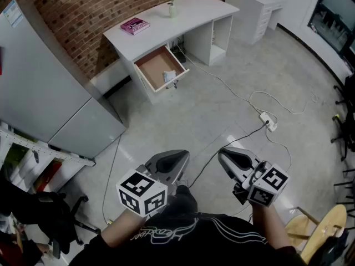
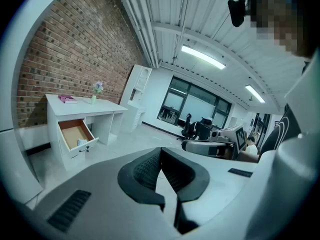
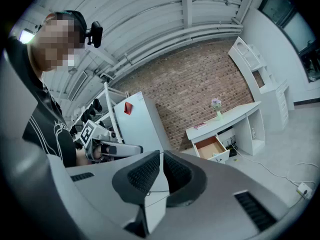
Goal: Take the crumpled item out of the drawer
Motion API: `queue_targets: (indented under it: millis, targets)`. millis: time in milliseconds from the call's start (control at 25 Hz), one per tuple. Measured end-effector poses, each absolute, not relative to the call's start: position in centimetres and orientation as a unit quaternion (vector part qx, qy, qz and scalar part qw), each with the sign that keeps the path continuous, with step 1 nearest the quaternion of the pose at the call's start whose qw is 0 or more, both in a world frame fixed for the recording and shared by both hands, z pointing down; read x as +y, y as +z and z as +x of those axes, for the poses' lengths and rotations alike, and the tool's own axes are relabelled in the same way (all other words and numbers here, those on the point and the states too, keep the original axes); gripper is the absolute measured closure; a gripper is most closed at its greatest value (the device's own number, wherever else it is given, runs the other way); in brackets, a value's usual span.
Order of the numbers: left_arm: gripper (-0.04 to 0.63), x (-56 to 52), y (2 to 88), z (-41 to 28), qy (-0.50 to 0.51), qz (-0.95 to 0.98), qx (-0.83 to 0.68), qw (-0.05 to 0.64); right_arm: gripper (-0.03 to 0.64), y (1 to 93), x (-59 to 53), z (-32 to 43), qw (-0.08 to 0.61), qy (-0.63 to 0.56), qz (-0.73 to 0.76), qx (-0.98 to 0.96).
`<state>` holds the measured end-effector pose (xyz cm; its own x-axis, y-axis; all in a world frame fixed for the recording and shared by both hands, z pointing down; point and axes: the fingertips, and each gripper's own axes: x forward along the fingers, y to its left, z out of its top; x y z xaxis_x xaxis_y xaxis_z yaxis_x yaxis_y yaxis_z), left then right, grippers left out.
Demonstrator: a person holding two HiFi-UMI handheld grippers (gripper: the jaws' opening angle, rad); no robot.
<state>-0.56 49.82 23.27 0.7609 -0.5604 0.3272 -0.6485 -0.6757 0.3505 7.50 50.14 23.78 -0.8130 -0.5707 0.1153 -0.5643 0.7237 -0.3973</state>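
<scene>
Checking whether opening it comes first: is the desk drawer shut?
No, the drawer stands pulled out of the white desk, with a pale crumpled item lying inside it.

Open floor (image 1: 188, 115) fronts the drawer (image 1: 157, 65); a corded power strip (image 1: 268, 121) lies right of it, a grey cabinet (image 1: 50, 87) left.

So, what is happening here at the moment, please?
A person stands well back from the white desk, holding a two-jaw gripper in each hand. The desk's brown-bottomed drawer is pulled open, and a small pale crumpled item lies inside it, near the front panel. The left gripper and the right gripper are both shut and empty. Nothing has been picked up yet.
</scene>
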Motion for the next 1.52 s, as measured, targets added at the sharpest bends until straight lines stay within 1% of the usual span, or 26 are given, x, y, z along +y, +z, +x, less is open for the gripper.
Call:
queue_targets:
  millis: [200,400,600,760,1120,1320,1520]
  targets:
    - [0.574,46.8,22.5,-1.1,0.090,0.909,-0.327,0.243,0.561,23.3,47.6,6.8,-0.013,-0.233,-0.315,0.920]
    - [0.574,42.3,21.8,-2.3,0.095,0.915,-0.315,0.233,0.561,22.4,42.8,5.5,-0.006,-0.204,-0.320,0.925]
    - [0.574,36.8,21.9,-3.6,0.090,0.917,-0.305,0.240,0.560,22.0,37.8,4.2,-0.013,-0.216,-0.328,0.920]
    - [0.574,31.9,23.1,-6.4,0.087,0.917,-0.301,0.246,0.560,22.6,32.7,1.3,-0.016,-0.207,-0.327,0.922]
    - [0.572,22.8,27.2,-11.3,0.072,0.907,-0.324,0.258,0.560,26.0,23.8,-2.9,-0.054,-0.213,-0.323,0.921]
    - [0.572,19.3,29.4,-12.7,0.076,0.896,-0.342,0.273,0.560,28.0,20.5,-3.2,-0.054,-0.228,-0.315,0.920]
    - [0.572,15.3,29.7,-13.5,0.071,0.887,-0.360,0.280,0.560,28.7,16.8,-3.6,-0.056,-0.226,-0.296,0.926]
